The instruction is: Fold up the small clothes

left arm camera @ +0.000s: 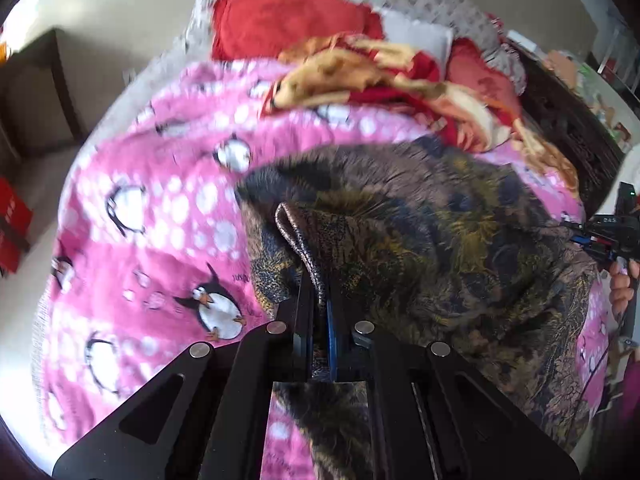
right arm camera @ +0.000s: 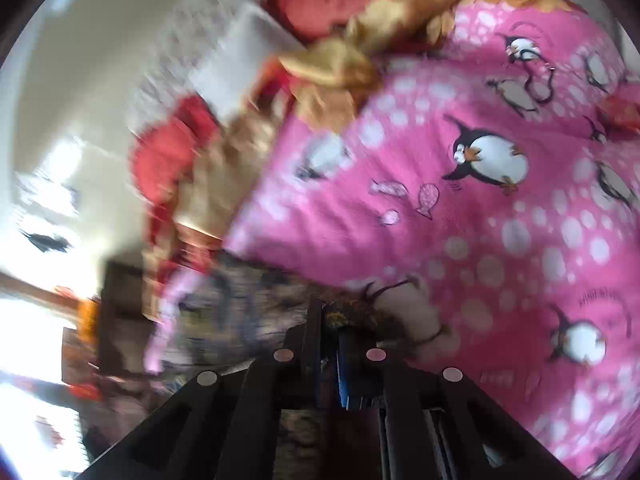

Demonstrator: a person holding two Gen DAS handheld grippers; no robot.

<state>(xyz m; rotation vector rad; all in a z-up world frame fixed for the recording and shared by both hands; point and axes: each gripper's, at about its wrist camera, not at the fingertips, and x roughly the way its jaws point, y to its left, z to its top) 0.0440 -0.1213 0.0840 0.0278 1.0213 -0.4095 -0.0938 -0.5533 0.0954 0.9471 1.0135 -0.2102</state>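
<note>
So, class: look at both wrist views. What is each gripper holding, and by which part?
The left gripper pinches a bunched fold at the edge of the dark patterned garment. The right gripper is shut on another edge of it.

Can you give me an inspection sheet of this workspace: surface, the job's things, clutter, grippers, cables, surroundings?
Surface: pink penguin blanket spread over a bed.
Job's things: dark patterned garment lying on the blanket, one edge lifted.
Clutter: red and gold blanket bunched beyond the garment; red cushion behind it.
Grippers: left gripper shut on a fold of the garment; right gripper shut on the garment's edge, view blurred.
Cables: nothing seen.
Surroundings: pale wall, dark cabinet beside the bed, a hand at the right edge of the left wrist view.
</note>
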